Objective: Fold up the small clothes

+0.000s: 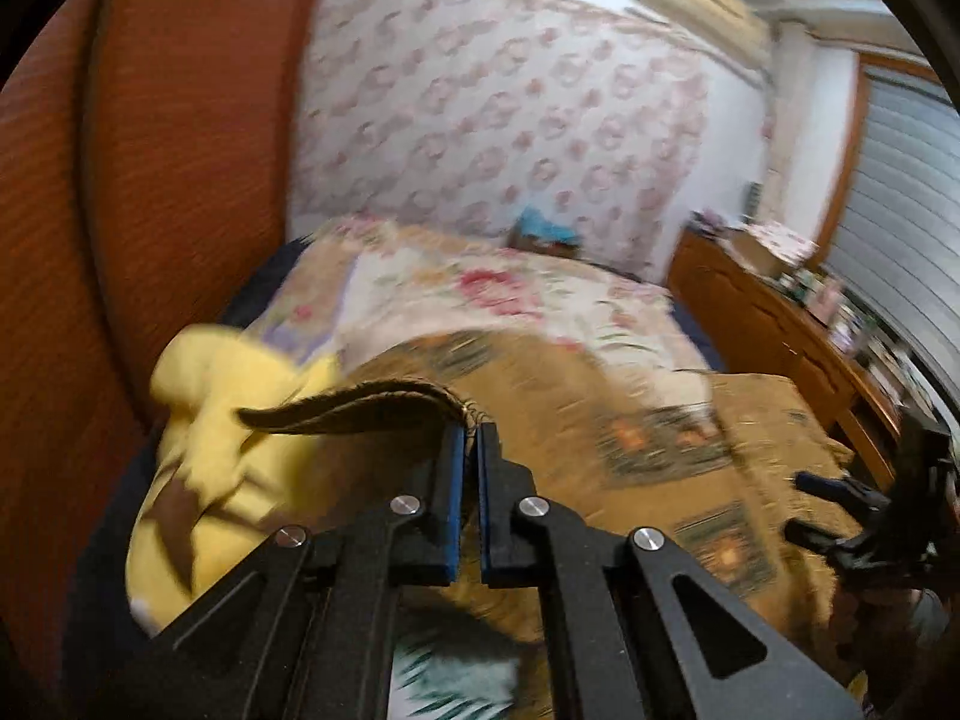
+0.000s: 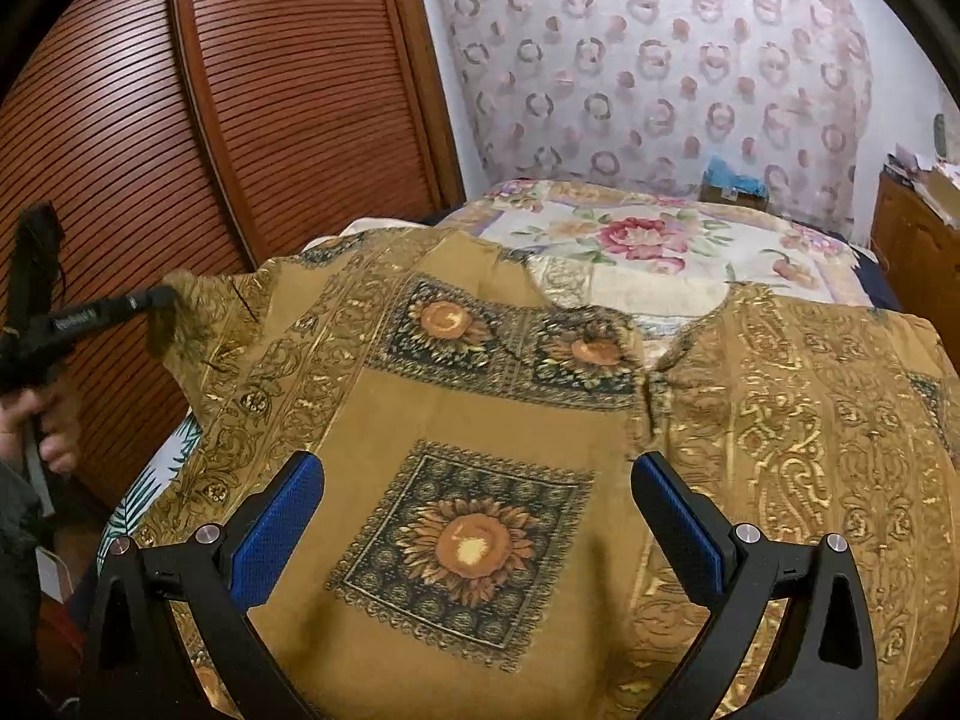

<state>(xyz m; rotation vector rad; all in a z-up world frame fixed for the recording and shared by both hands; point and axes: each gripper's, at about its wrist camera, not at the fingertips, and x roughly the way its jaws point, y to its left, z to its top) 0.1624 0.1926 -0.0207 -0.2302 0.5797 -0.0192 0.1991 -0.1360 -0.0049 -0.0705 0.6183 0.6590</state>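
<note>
step: left gripper (image 1: pixel 471 429) is pinching cloth (image 2: pixel 480 408) corner at bed (image 2: pixel 660 240) left edge | right gripper (image 2: pixel 477 480) is hanging open | next: folding corner across

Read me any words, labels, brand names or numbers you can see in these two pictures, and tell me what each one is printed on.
No text reads clearly.
Left gripper: a small white mark on its black finger, too blurred to read.
Cardboard box at the head of the bed: a pale label, too small to read.
Items on the dresser: too blurred to read.
Gold sunflower cloth: only patterns, no lettering.
</note>
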